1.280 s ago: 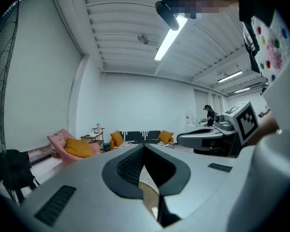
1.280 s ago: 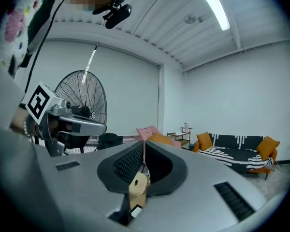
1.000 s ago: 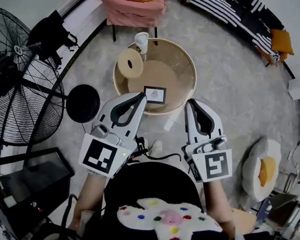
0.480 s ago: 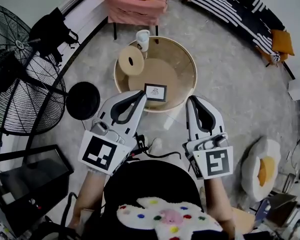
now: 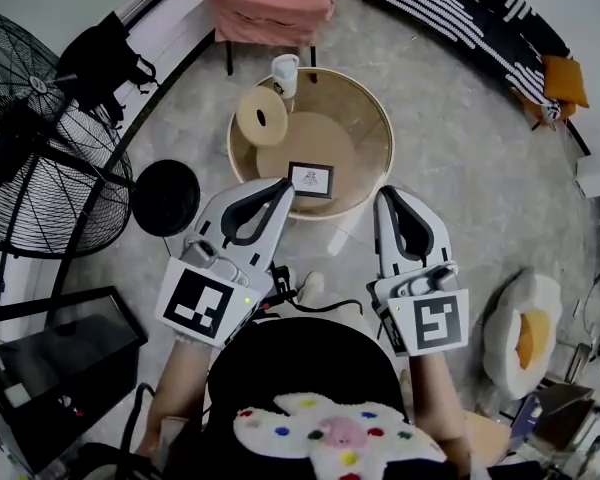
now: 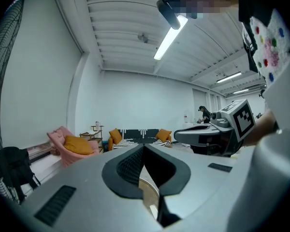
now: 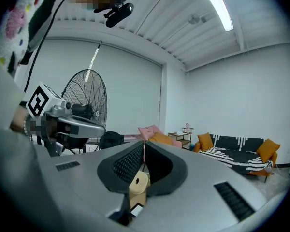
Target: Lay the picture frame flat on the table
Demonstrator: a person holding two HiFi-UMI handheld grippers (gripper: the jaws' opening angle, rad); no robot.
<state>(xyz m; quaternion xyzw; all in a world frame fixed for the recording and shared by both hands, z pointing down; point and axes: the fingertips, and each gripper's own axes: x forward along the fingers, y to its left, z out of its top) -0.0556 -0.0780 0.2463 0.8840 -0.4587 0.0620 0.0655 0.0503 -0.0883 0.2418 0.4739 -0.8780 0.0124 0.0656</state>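
Note:
A small dark picture frame (image 5: 310, 179) with a white picture stands propped up near the front edge of the round glass table (image 5: 375, 118), facing me. My left gripper (image 5: 285, 188) is shut and empty, its tip just left of the frame at the table's near rim. My right gripper (image 5: 384, 196) is also shut and empty, and is held right of the frame just outside the rim. In the left gripper view the jaws (image 6: 144, 148) are pressed together. The right gripper view shows shut jaws (image 7: 144, 146) with a corner of the frame (image 7: 135, 210) below them.
A beige roll (image 5: 261, 118) and a white cup (image 5: 284, 71) sit at the table's far left. A pink armchair (image 5: 270, 3) stands behind the table, a striped sofa (image 5: 470, 18) at the back right. A big fan (image 5: 40, 138) with a black round base (image 5: 165, 198) stands to the left.
Both grippers have crept slightly forward towards the table's near edge. Their jaws have stayed shut and the frame has not moved.

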